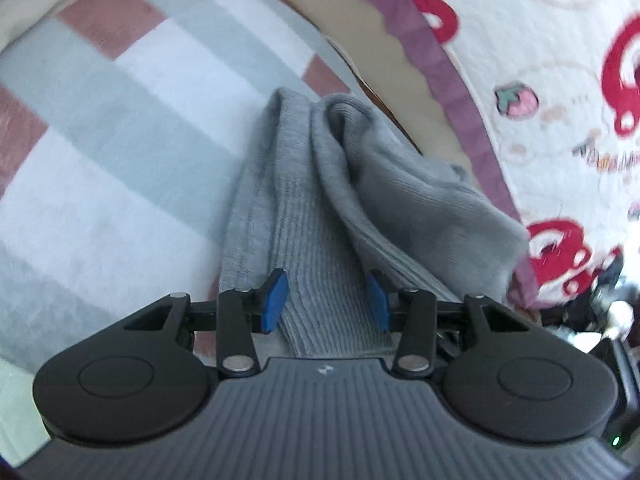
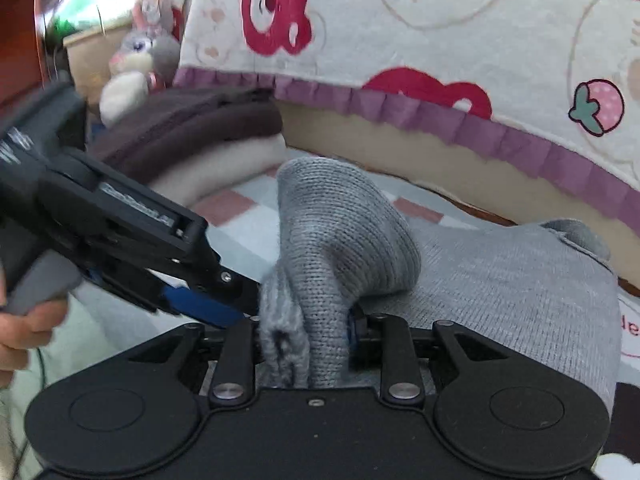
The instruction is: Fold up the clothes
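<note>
A grey knit garment (image 1: 320,208) lies bunched on a checked mat (image 1: 120,128), and its ribbed end runs back between the blue pads (image 1: 276,300) of my left gripper (image 1: 326,300). That gripper's jaws stand wide apart, open around the ribbed fabric. In the right wrist view my right gripper (image 2: 306,334) is shut on a raised fold of the grey knit garment (image 2: 336,236), which humps up in front of it. The rest of the knit spreads flat to the right. My left gripper (image 2: 240,296) comes in from the left, held by a hand (image 2: 24,328), with its tips at the fold.
A bed cover (image 2: 440,20) printed with red bears and edged with a purple frill (image 2: 500,132) hangs just behind the garment. A folded brown and cream pile (image 2: 200,136) lies at the back left, with a plush rabbit (image 2: 136,56) and a cardboard box (image 2: 86,60) beyond.
</note>
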{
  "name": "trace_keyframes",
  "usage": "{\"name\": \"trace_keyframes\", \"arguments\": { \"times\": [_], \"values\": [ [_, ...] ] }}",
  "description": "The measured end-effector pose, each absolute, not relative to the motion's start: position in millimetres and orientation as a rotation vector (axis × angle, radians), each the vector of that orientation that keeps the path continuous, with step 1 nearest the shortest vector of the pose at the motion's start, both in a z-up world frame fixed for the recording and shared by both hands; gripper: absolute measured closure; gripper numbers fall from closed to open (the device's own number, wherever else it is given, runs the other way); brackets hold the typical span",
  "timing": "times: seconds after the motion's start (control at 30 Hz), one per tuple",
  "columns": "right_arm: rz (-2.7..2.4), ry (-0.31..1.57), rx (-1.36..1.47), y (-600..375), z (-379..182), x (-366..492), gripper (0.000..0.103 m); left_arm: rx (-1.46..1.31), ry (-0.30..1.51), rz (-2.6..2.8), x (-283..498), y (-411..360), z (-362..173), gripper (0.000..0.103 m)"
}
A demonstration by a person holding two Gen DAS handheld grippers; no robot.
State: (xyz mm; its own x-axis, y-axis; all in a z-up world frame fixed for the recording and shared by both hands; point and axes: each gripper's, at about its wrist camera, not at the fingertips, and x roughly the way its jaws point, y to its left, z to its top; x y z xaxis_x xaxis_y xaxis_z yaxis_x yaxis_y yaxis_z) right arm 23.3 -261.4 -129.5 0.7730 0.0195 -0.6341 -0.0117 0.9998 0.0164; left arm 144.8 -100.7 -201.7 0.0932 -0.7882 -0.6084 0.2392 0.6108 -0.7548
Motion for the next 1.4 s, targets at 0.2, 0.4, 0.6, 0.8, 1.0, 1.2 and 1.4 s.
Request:
{"name": "trace_keyframes", "arguments": {
  "times": [0.2, 0.4, 0.6, 0.8, 1.0, 1.2, 1.4],
  "values": [
    [0.065, 0.642, -0.065, -246.0, -140.6, 16.5, 0.073, -0.486, 1.248, -0.768, 146.0, -101.0, -203.8, 0.069],
    [0.084, 0.636, -0.094, -235.5, -141.8, 15.5, 0.071, -0.469, 1.216, -0.691, 149.7, -84.6, -196.4, 0.068],
    [0.069, 0.675, -0.07, -230.6, -131.9, 21.1, 0.07, -0.551, 1.103, -0.762, 147.9, -77.9, -170.6, 0.063],
    [0.073, 0.689, -0.174, -220.2, -140.7, 24.9, 0.068, -0.496, 1.031, -0.785, 145.8, -101.6, -164.9, 0.062],
    [0.063, 0.682, -0.272, -208.1, -145.8, 22.0, 0.067, -0.524, 0.935, -0.886, 137.5, -90.8, -140.4, 0.055],
    [0.086, 0.677, -0.35, -202.8, -134.2, 1.7, 0.06, -0.195, 1.028, -0.885, 121.4, -130.1, -140.7, 0.04],
    [0.135, 0.668, -0.479, -203.1, -113.1, -49.9, 0.05, -0.064, 1.028, -0.828, 112.1, -142.2, -148.7, 0.039]
  ]
}}
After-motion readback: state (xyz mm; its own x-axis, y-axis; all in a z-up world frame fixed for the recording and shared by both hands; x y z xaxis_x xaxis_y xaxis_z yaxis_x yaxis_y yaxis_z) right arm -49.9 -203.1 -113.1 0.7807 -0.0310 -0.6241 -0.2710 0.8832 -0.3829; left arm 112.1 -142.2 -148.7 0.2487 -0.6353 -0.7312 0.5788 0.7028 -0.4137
